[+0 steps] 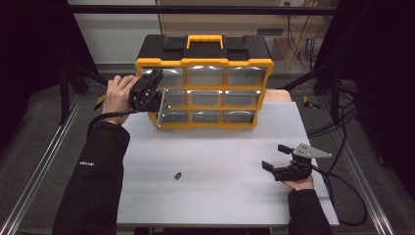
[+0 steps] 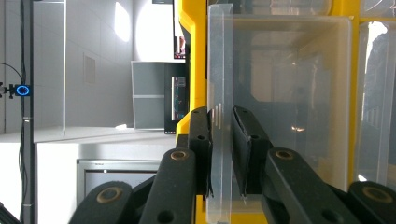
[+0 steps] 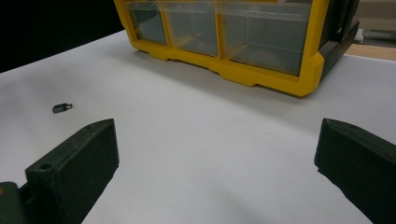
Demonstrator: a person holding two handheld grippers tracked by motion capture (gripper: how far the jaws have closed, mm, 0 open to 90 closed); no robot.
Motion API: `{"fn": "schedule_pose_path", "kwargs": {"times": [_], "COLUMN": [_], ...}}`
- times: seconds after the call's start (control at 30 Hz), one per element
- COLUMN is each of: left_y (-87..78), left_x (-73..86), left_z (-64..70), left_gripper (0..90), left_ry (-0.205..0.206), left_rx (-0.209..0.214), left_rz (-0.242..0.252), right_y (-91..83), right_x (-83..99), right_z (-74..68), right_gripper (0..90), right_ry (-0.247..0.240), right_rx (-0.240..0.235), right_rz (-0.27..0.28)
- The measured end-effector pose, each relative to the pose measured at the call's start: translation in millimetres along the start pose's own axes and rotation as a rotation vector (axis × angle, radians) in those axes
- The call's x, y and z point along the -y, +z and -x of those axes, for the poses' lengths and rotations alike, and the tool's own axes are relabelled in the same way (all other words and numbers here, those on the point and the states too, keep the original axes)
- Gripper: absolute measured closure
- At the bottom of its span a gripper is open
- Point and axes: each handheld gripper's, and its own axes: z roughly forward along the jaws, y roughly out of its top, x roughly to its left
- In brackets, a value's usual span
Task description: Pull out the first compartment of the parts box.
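From above, the left gripper [image 1: 155, 78] hides the drawer it grips at the far left of the yellow organizer [image 1: 205, 88]. Its own view shows both jaws clamped on the clear drawer front [image 2: 219, 116]. The left hand [image 1: 117, 95] reaches forward. At the near right, the right gripper [image 1: 276, 156] rests low, jaws wide apart, holding nothing. A small black part [image 1: 178, 175] lies alone on the white table [image 1: 220, 147].
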Motion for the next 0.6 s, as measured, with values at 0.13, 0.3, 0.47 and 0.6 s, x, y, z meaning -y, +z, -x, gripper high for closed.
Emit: {"fn": "schedule_pose_path", "kwargs": {"times": [0.13,0.3,0.47,0.6], "left_y": [-1.6,-4.1,-6.0,-8.4], "left_x": [-0.8,-2.0,-3.0,-3.8], "left_z": [0.4,0.6,0.8,0.5], "left_gripper": [78.5,78.5,78.5,78.5], "left_ry": [0.001,0.012,0.013,0.017], "left_rx": [-0.002,-0.003,-0.003,0.000], "left_rz": [0.001,-0.002,0.001,0.003], "right_y": [-0.1,-0.3,-0.1,-0.4], "right_x": [-0.1,-0.2,-0.1,-0.3], "right_z": [0.1,0.0,-0.1,0.0], "right_gripper": [0.3,0.3,0.3,0.3], "right_ry": [0.000,0.000,0.000,-0.001], "right_rx": [0.000,0.001,0.000,-0.002], "right_rz": [0.000,0.001,0.001,0.004]}}
